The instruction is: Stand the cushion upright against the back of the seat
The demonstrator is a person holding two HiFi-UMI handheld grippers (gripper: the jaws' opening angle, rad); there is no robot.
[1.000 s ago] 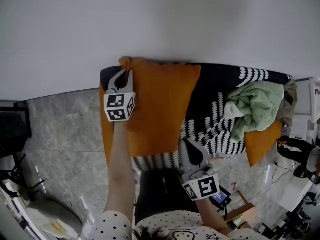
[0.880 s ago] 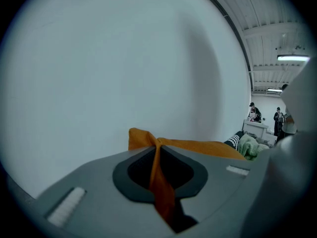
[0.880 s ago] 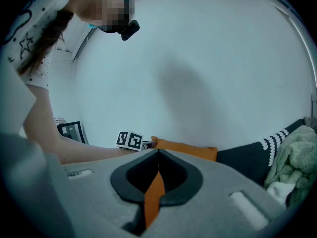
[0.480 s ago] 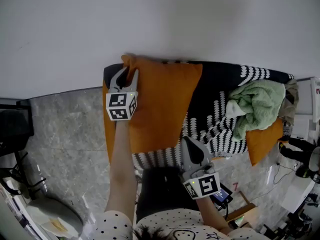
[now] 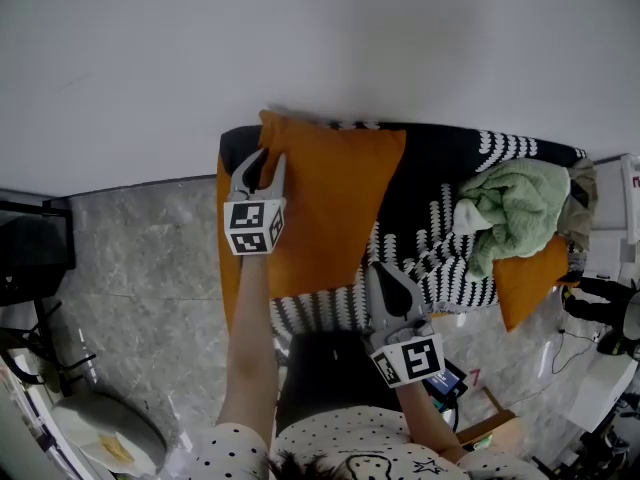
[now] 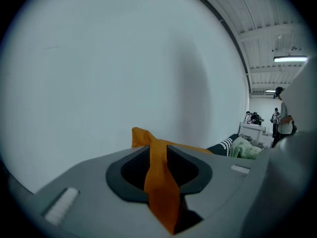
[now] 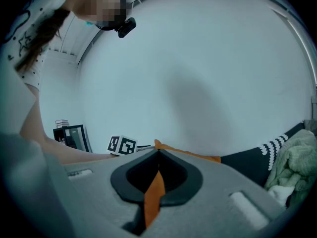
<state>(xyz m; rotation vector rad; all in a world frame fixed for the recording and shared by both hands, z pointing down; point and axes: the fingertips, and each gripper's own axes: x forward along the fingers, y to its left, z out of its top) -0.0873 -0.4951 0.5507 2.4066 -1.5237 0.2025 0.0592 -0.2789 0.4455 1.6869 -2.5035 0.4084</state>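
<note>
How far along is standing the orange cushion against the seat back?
Done: the orange cushion appears upright at the back of the seat. In hand: the left gripper has just been opening its jaws, fabric between them; the right gripper pinches the lower edge. Left: full release.

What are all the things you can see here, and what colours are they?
held cushion: one, orange, seat's left end, leaning against the wall
other cushion: one, orange, seat's right end, by the cloth
cloth: one, pale green, bunched on the seat's right part
seat: one, black with white marks, along the wall
floor: one, grey marble, in front
left gripper: one, grey, jaws have just been opening, held cushion's top corner between them
right gripper: one, grey, shut on held cushion's lower edge
</note>
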